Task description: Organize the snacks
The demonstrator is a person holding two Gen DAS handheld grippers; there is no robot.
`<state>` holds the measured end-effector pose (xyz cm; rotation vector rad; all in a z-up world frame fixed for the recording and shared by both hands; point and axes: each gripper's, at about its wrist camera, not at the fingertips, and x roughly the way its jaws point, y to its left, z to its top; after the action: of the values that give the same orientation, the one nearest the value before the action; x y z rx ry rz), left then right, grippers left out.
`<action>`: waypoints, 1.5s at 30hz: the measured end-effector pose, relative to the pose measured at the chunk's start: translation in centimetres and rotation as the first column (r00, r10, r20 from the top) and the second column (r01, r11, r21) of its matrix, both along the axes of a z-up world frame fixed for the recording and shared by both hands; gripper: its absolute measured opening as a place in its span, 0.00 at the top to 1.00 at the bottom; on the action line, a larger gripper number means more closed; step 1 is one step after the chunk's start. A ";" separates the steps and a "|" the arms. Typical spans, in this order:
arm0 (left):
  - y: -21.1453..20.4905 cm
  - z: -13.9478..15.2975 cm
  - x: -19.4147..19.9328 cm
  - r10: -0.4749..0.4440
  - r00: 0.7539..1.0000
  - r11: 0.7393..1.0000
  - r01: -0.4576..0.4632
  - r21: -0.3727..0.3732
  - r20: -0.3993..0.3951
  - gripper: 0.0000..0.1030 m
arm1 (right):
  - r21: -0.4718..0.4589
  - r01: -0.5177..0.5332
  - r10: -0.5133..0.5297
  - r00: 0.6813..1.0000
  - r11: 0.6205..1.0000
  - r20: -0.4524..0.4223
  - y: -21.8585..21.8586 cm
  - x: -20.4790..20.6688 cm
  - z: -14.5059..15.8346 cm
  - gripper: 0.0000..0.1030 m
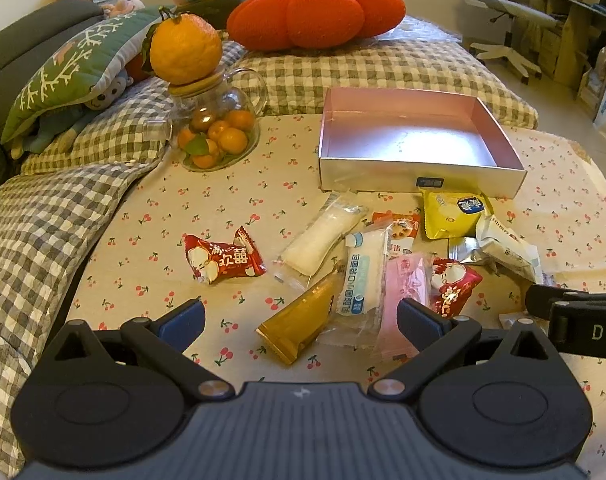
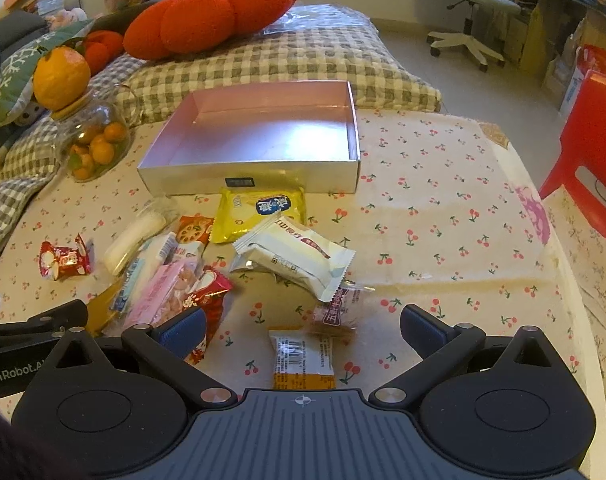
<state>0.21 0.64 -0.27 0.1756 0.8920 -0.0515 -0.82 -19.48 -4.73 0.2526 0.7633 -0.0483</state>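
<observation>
Snacks lie in a loose heap on the worktop, just in front of the empty tray [image 2: 247, 176], which stands toward the far edge. None is in the tray yet, so the task appears to be at its start.

Left gripper [image 1: 301, 316]: jaws apart, holding nothing, poised above the amber packet [image 1: 299, 322] and the white bread packet [image 1: 359, 280]. Right gripper [image 2: 303, 326]: jaws apart, holding nothing, poised above the orange packet [image 2: 303, 360].

Handling, as judged from appearance:
- All packets look light, soft and air-filled. Film wrappers are likely slippery.
- Grip across the narrow width of the body, or on a crimped end seal, where the film is flat and stiff.
- Close gently; contents such as the cream bar [image 2: 299, 258] may crush.
- Overlapping packets, such as the pink packet [image 1: 403, 300] and the red sweet [image 1: 453, 284] beside it, may drag a neighbour when lifted. Take the isolated red packet [image 1: 223, 258] or top-lying items first.

View differences:
- The right wrist view shows the orange packet and a small brown sweet [image 2: 339, 312] beyond it; the left wrist view does not show them clearly.
- The left wrist view shows the amber packet in full; the right view shows only its edge.
- The yellow packet [image 2: 263, 212] touches the tray's front wall in both views.
</observation>
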 end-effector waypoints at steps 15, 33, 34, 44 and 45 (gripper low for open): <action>0.1 0.0 0.0 0.000 1.000 1.000 0.000 0.000 0.000 0.01 | -0.009 -0.010 0.010 1.000 1.000 -0.004 0.3 0.1 0.0 0.00; 0.3 -0.1 -0.1 -0.003 1.000 1.000 0.003 -0.002 0.003 0.00 | -0.011 -0.014 0.014 1.000 1.000 -0.004 0.4 0.2 0.0 0.00; 0.3 -0.1 0.0 -0.003 1.000 1.000 0.003 -0.002 0.003 0.00 | -0.011 -0.013 0.013 1.000 1.000 -0.004 0.4 0.2 0.0 0.00; 0.3 -0.1 -0.1 -0.005 1.000 1.000 0.005 -0.006 0.000 0.01 | -0.012 -0.011 0.011 1.000 1.000 -0.002 0.4 0.2 0.0 0.00; 0.2 -0.1 -0.1 -0.005 1.000 1.000 0.005 -0.008 -0.001 0.00 | -0.012 -0.011 0.011 1.000 1.000 -0.002 0.4 0.2 -0.1 0.00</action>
<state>0.16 0.89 -0.40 0.1706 0.8923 -0.0602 -0.58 -19.09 -4.78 0.2369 0.7662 -0.0428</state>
